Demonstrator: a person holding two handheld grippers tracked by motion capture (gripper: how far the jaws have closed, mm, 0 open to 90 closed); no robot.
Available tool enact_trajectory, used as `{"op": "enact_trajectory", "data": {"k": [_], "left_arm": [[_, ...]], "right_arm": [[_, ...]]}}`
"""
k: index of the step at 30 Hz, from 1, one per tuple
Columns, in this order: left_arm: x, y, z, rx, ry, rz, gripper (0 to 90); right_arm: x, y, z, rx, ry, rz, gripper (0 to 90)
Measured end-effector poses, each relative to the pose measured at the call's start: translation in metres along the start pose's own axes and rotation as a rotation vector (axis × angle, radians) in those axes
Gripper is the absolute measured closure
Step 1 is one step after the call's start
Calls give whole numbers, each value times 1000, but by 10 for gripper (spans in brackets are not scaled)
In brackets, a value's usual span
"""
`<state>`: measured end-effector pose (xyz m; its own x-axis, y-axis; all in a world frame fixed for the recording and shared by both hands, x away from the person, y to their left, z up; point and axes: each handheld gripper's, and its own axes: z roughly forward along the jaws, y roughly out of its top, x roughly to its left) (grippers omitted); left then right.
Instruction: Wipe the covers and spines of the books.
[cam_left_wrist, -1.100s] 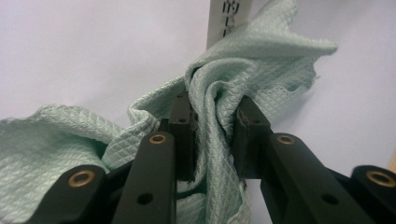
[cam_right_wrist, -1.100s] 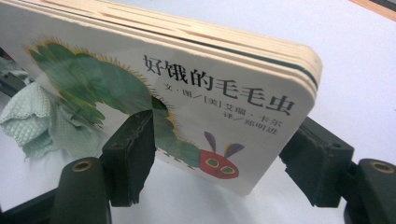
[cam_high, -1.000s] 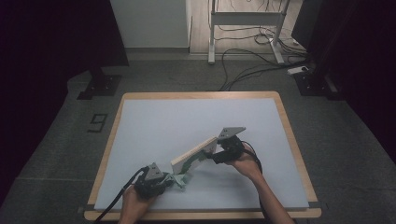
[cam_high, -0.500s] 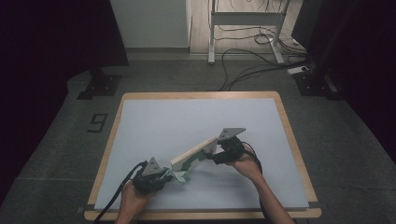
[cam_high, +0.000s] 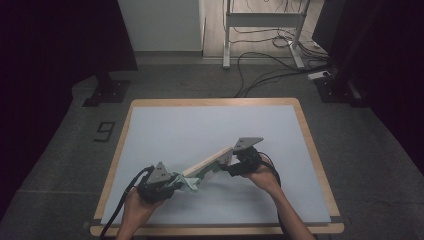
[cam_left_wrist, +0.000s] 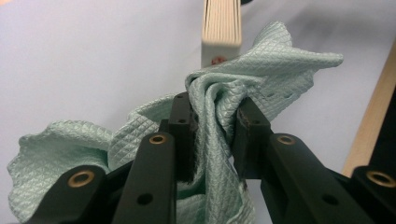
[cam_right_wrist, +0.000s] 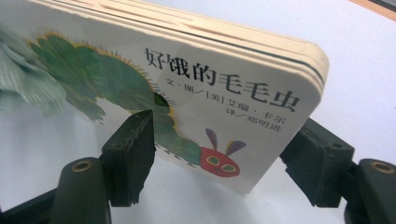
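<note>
Wiping the book with a cloth

Our left tool (cam_high: 172, 184) pinches the soft cloth (cam_left_wrist: 219, 116); our right tool (cam_right_wrist: 219, 154) clamps the stiff book (cam_right_wrist: 187, 93) by its end.

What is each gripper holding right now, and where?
Left gripper pinches the green cloth at a bunched fold; right gripper clamps the book across its end.

Mint-green diamond-weave cloth (cam_left_wrist: 261, 79), white board book (cam_right_wrist: 196, 88) with green caterpillar, pale blue table (cam_high: 200, 135)

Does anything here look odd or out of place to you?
Nothing is damaged or spilled. The board book is held tilted off the table by the right tongs, while the left tongs pinch a crumpled green cloth against its end.
</note>
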<state>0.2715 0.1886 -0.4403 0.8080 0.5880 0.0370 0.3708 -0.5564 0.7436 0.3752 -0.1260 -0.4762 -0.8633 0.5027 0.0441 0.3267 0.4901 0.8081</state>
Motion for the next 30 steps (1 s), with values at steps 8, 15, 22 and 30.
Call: {"op": "enact_trajectory", "data": {"k": [8, 15, 22, 30], "left_arm": [[-1, 8, -7, -9, 0, 6, 720], [0, -1, -2, -37, -17, -24, 720], [2, -14, 12, -16, -28, -38, 720], [2, -30, 30, 17, -33, -51, 719]], "right_arm": [[0, 0, 1, 1, -1, 4, 280], [1, -2, 2, -1, -3, 7, 280], [1, -3, 1, -4, -3, 7, 283], [1, -3, 1, -7, -5, 10, 283]]}}
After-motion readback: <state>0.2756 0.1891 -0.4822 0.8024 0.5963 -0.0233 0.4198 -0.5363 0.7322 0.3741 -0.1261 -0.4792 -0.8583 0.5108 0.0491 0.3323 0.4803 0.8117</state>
